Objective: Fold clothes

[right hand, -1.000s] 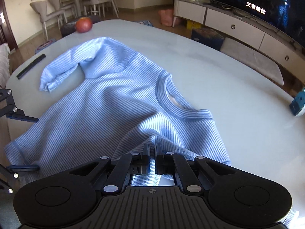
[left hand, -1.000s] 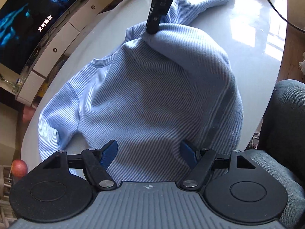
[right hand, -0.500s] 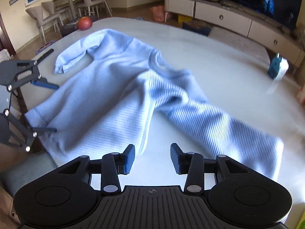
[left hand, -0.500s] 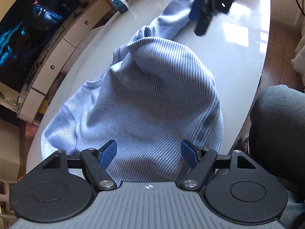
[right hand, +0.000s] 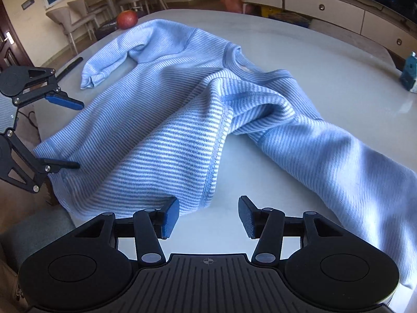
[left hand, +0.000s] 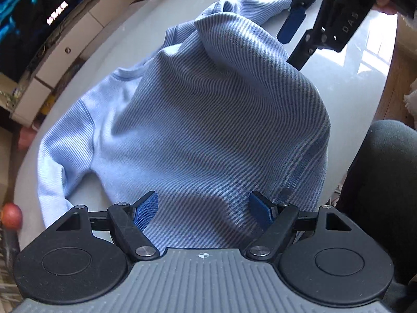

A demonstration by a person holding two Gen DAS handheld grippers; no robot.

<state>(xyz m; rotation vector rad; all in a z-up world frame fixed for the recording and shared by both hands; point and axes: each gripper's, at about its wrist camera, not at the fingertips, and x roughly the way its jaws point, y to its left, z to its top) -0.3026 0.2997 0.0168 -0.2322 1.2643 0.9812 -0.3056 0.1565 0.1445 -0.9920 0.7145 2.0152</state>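
Sweater: your light blue striped sweater [right hand: 161, 120] lies spread over the pale surface [right hand: 325, 60], neckline toward the TV side, hem at the near edge.
Fold: one side of the body is thrown over toward the middle, inside seam showing, and it stands up in a loose hump.
Sleeves: one sleeve runs out flat toward your right gripper's side; the other is bent back on itself near the apple [right hand: 127, 18].
Left gripper: your left gripper [left hand: 206, 214] hangs over the hem end, fingers spread wide, blue pads [left hand: 146, 210] on either side of the cloth but pressing on nothing.
Right gripper: your right gripper [right hand: 207, 217] points down at the bare surface just off the folded edge; its fingers are opening and there's nothing between them. One pad sits just beside the cloth's corner.
Cross view: from the left wrist camera you see the right gripper [left hand: 297, 39] above the far sleeve, released.
Around: a small blue object [right hand: 409, 71] stands on the far edge of the surface, a dark remote-like bar [right hand: 70, 65] lies near the apple, and the TV cabinet [right hand: 338, 10] runs behind.
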